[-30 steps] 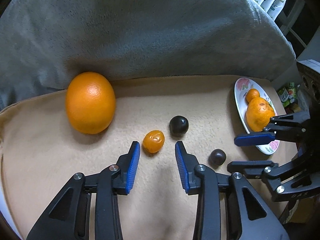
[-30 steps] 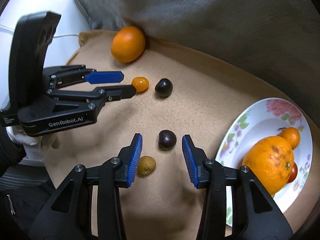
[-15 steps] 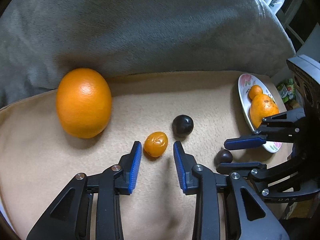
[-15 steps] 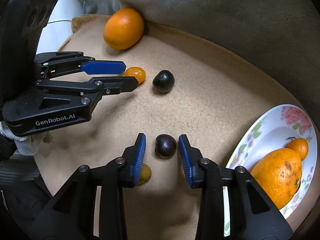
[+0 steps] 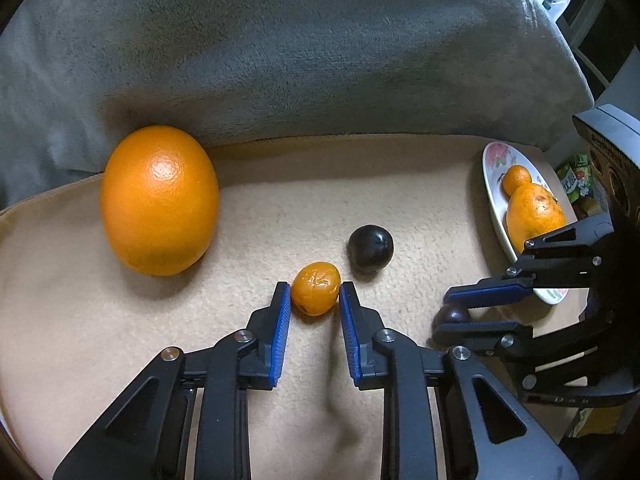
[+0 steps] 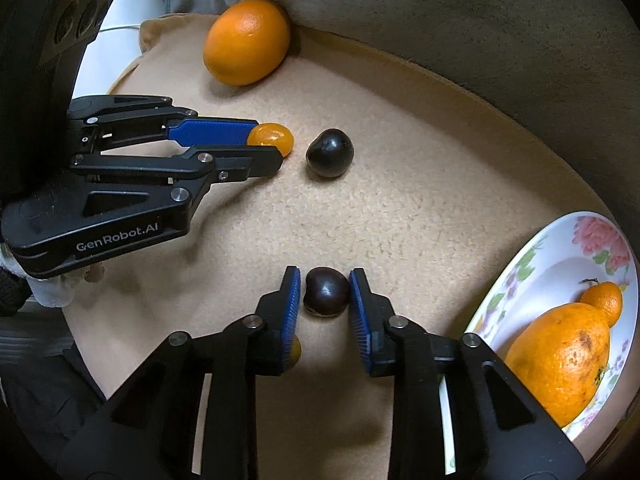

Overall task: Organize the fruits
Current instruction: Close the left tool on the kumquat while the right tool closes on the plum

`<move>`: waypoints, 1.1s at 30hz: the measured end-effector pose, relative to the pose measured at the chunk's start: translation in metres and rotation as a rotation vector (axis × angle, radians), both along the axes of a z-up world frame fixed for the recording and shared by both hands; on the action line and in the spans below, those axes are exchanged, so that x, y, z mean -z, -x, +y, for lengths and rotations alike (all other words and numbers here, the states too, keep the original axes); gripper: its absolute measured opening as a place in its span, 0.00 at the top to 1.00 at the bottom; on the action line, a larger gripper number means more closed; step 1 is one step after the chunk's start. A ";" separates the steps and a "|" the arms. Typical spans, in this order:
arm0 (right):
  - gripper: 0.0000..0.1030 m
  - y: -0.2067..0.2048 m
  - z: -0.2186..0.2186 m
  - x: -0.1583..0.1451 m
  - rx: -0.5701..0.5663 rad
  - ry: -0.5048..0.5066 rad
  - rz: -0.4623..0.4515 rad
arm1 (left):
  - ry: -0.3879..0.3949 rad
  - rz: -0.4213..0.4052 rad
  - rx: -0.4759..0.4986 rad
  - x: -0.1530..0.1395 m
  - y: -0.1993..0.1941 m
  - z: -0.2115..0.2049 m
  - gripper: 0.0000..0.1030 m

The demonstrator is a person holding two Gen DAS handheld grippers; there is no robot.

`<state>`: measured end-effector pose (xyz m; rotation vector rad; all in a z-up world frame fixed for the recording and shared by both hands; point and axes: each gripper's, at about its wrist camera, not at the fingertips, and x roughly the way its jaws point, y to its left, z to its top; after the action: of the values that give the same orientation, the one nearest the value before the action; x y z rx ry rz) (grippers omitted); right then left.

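On the beige blanket my left gripper points down, its jaws closing, both blue pads touching a small orange fruit. The right wrist view shows that fruit sticking out past the left gripper. My right gripper is also closing, pads against a small dark round fruit on the blanket. A second dark fruit lies free just right of the orange one. A big orange rests at the back left. The flowered plate on the right holds a large mandarin and a small one.
A grey cushion rises behind the blanket. A small yellowish fruit peeks out behind my right gripper's left finger. Packets lie past the plate. A gloved hand holds the left gripper at the blanket's left edge.
Both pairs of jaws have narrowed from well apart to touching their fruits. The right gripper has come forward and down around the dark fruit; the left has edged up to the small orange fruit.
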<state>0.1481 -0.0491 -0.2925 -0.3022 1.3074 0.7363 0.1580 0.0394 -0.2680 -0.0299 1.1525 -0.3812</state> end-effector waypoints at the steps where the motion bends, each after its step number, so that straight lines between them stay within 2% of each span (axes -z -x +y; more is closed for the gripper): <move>1: 0.77 0.000 -0.003 0.000 0.001 -0.003 0.001 | -0.002 -0.001 -0.001 0.000 0.000 0.000 0.78; 15: 0.78 0.006 -0.021 -0.020 0.021 -0.043 -0.032 | 0.011 -0.019 -0.028 -0.012 0.010 0.003 0.79; 33: 0.78 0.029 -0.066 -0.063 0.059 -0.109 -0.096 | 0.014 -0.079 -0.032 -0.053 0.025 -0.009 0.79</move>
<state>0.1195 -0.1154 -0.2300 -0.2075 1.1758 0.7317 0.1330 0.0303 -0.2146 -0.0452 1.0702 -0.3598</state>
